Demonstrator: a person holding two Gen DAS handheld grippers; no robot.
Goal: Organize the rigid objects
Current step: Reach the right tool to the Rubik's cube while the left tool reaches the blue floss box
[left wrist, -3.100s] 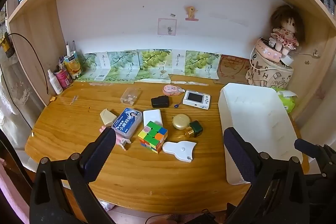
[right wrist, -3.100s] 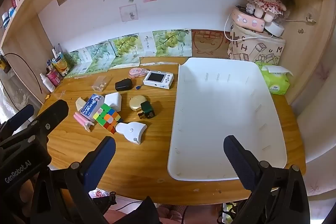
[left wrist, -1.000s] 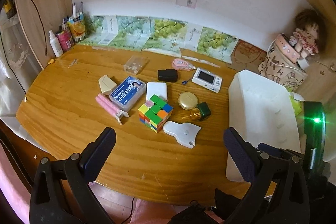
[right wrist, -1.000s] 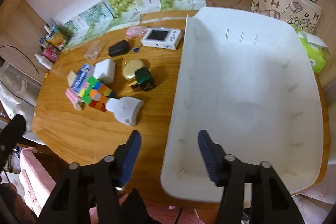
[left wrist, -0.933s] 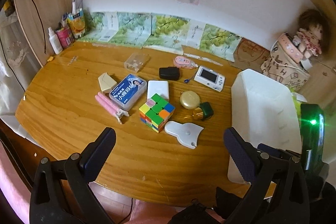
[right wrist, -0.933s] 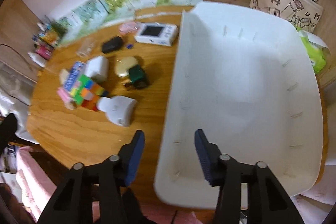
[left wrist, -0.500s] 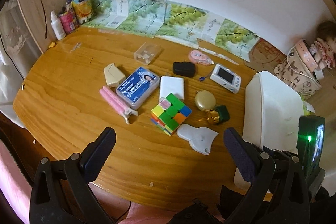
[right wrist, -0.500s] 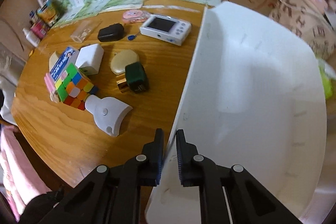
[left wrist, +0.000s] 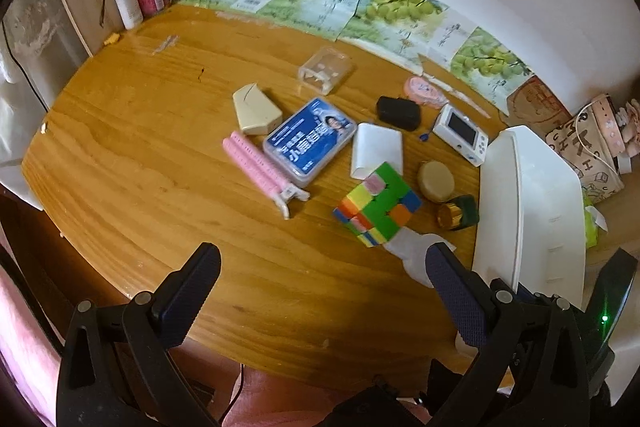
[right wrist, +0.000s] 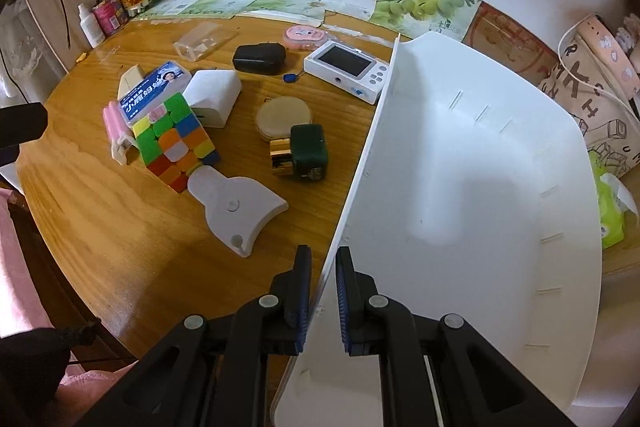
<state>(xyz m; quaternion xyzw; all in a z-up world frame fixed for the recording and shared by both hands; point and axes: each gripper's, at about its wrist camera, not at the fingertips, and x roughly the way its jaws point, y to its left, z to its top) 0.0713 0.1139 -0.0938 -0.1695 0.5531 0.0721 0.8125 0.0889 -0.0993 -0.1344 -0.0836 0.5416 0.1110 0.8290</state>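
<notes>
Your right gripper [right wrist: 322, 281] pinches thin left wall of white bin [right wrist: 472, 187], bin empty on desk; left gripper [left wrist: 320, 291] spread wide, idle; drag carelessly and wall flexes, slips, knocks white scraper [right wrist: 236, 211], green bottle [right wrist: 306, 151]

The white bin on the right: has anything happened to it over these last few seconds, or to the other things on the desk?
The right gripper moved in from open and closed on the near left wall of the white bin, which now looks tilted. The left gripper stayed open and empty, drifting closer over the desk. The cube and the small items around it stayed put.
</notes>
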